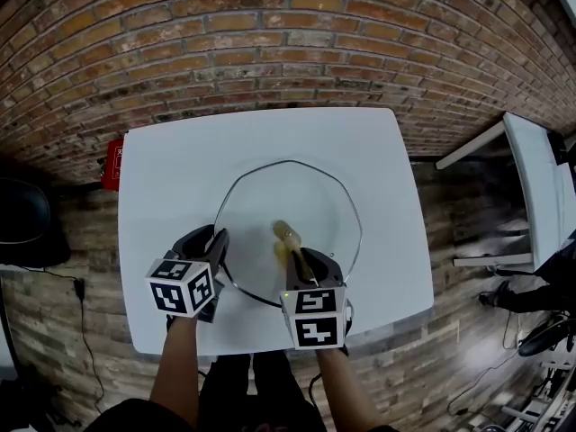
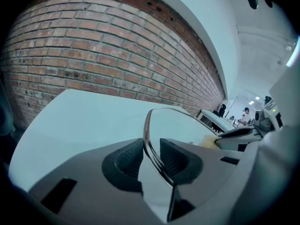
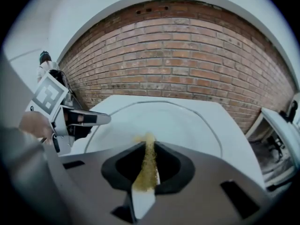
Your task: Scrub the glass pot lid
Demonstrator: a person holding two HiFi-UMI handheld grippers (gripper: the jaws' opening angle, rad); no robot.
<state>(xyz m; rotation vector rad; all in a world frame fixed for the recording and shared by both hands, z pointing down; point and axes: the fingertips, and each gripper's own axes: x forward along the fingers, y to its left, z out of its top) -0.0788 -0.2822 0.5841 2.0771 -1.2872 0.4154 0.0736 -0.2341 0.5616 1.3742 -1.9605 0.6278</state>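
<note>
A large round glass pot lid [image 1: 288, 228] with a metal rim lies on the white table [image 1: 171, 169]. My left gripper [image 1: 219, 252] is shut on the lid's left rim; in the left gripper view the rim [image 2: 151, 146] runs between the two dark pads. My right gripper [image 1: 301, 261] is shut on a thin yellow scrubbing sponge [image 1: 290, 241], whose far end rests on the glass near the lid's middle. In the right gripper view the sponge [image 3: 147, 165] stands edge-on between the pads, over the lid [image 3: 173, 118].
A brick wall [image 1: 288, 43] runs behind the table. Another white table [image 1: 540, 187] stands to the right over the wood floor. A red object [image 1: 112, 165] sits by the table's left edge. A dark chair [image 1: 22, 223] is at far left.
</note>
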